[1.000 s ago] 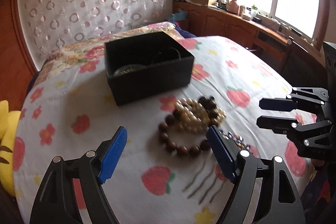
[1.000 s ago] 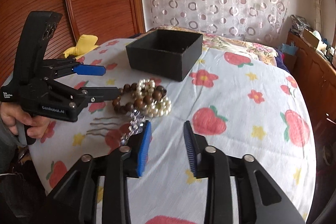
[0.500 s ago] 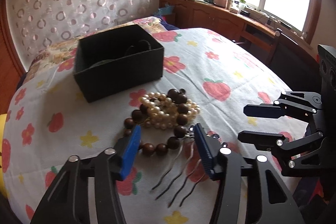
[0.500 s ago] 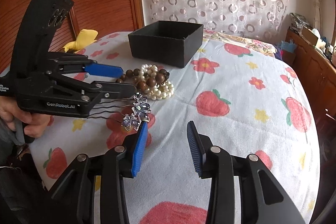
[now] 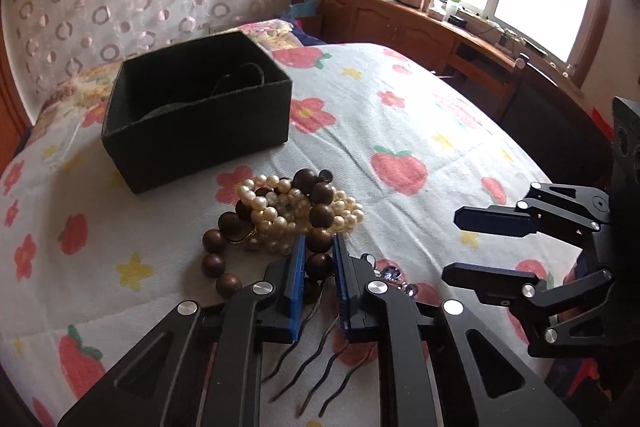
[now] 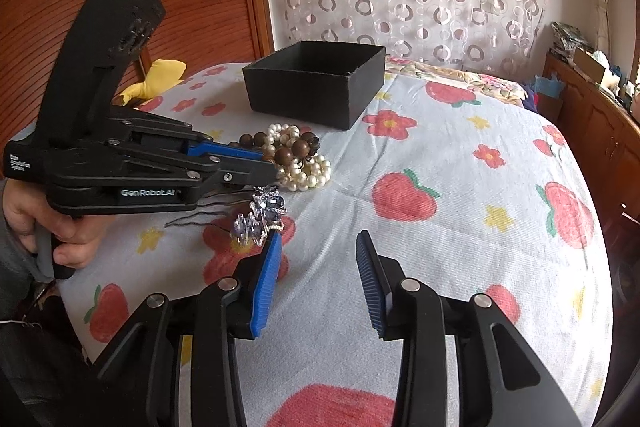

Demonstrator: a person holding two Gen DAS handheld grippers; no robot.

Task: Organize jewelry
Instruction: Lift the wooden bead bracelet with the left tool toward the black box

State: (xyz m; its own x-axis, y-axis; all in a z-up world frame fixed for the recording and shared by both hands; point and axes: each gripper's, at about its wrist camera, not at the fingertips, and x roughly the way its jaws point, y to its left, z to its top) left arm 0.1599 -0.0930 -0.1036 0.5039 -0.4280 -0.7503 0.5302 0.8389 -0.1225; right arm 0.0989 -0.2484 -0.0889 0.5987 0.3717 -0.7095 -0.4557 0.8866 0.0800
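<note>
Closing my left gripper (image 5: 319,269) just now pinched the dark brown wooden bead bracelet (image 5: 320,215). It can go to the black square box (image 5: 192,143) at eleven o'clock. My right gripper (image 6: 318,275) hangs spread, empty.

Only lettering we can make out is on the left claw (image 6: 256,167): "GenRobot.AI" in white along its black side, plus a tiny white label near the back, too small to read.
</note>
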